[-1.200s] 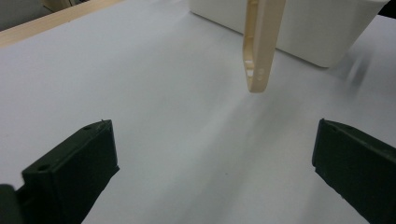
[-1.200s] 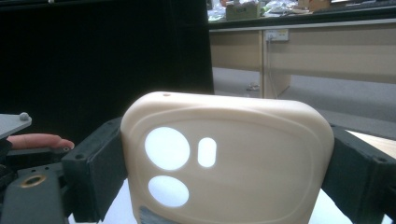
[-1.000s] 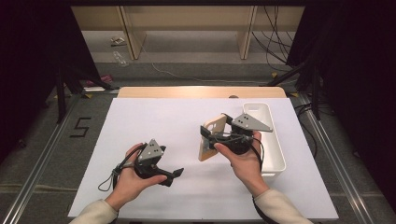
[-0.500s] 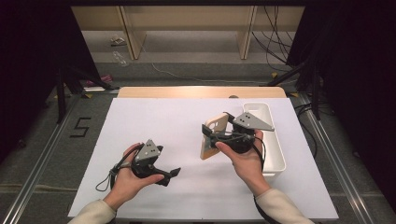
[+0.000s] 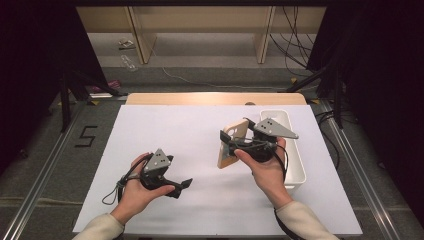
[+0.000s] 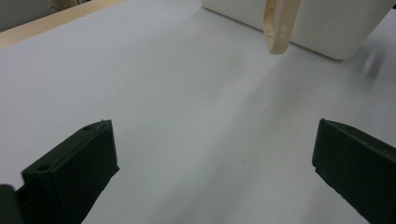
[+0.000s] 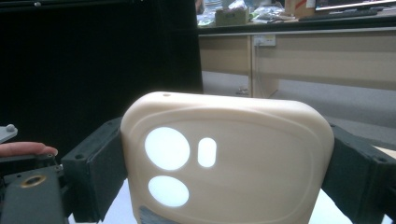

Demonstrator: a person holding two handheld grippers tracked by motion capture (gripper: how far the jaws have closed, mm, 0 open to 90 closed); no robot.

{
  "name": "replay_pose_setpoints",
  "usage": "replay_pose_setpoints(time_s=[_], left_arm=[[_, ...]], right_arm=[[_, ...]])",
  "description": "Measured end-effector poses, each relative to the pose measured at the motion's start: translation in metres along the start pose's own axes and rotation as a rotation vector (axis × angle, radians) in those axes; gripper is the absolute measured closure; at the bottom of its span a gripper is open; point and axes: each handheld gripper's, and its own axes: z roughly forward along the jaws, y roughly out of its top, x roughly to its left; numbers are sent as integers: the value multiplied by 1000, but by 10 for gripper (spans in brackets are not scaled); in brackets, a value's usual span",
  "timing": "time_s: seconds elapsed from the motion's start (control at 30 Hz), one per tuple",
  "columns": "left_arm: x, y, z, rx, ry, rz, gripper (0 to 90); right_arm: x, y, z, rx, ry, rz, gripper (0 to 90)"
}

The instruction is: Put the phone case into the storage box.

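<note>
We hold the phone case (image 5: 233, 143) upright above the counter (image 5: 200, 130) in our right claw (image 5: 231, 146), its jaws clamped on the case's two sides, just left of the white bin (image 5: 295, 165). Our left claw (image 5: 186, 183) rests wide open and empty. Next, probably, we pass the case over or set it down, keeping it steady.

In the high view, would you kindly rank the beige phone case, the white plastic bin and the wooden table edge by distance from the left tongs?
1. Beige phone case, held upright to the right.
2. White plastic bin, beyond it, far right.
3. Wooden table edge, along the far side.
</note>
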Motion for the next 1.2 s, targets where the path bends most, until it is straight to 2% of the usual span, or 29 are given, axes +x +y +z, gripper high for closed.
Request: replay_pose_setpoints(time_s=[1.2], left_arm=[[1,1,0,-3,7,-7,0]], right_arm=[[-17,9,-10,-23,-58,11,120]])
